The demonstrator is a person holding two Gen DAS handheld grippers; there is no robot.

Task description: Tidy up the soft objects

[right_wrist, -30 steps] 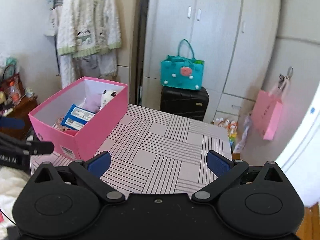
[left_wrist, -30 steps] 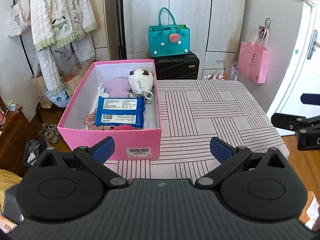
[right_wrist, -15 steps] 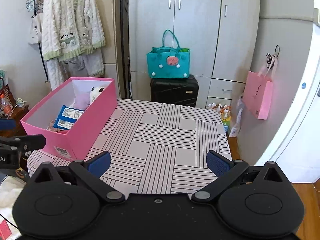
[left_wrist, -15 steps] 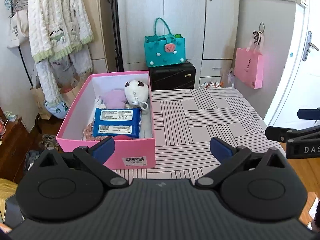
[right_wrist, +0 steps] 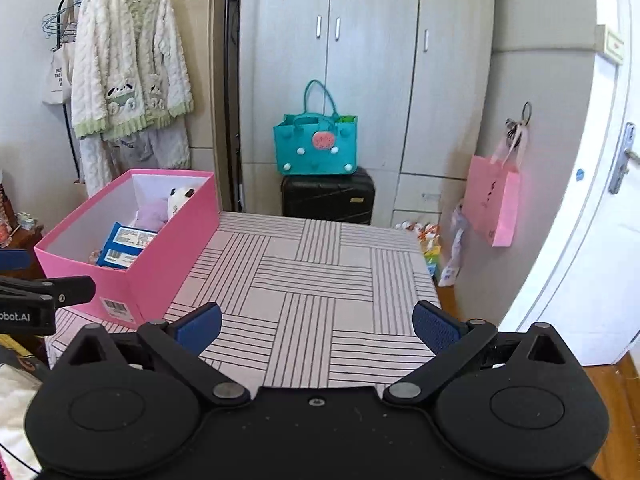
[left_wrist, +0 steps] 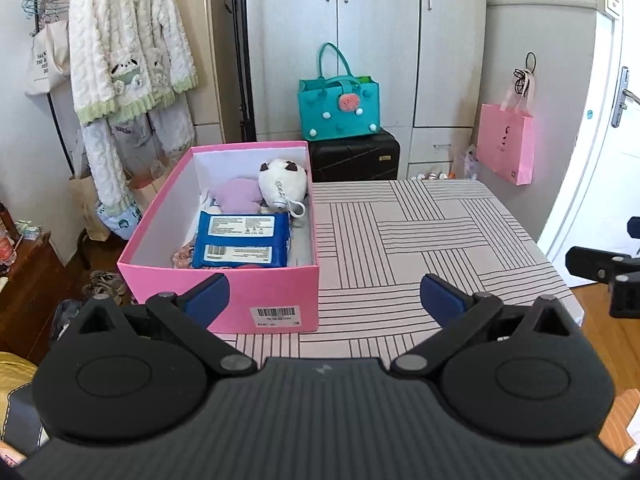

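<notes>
Presently, both the left tongs (left_wrist: pixel 322 300) and right tongs (right_wrist: pixel 317 326) are held apart and unloaded above the bench (right_wrist: pixel 320 276), near the filled box (left_wrist: pixel 256 296).

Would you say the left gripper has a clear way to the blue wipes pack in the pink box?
Probably yes: the left gripper is open, the pink box has no lid, and the blue wipes pack lies on top.

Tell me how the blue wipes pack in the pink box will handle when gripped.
The blue wipes pack looks like a soft film pouch, so it will probably dent and sag rather than stay stiff. Its glossy wrapper may slip between jaws. Lying flat on other items in the pink box, it likely won't roll.
</notes>
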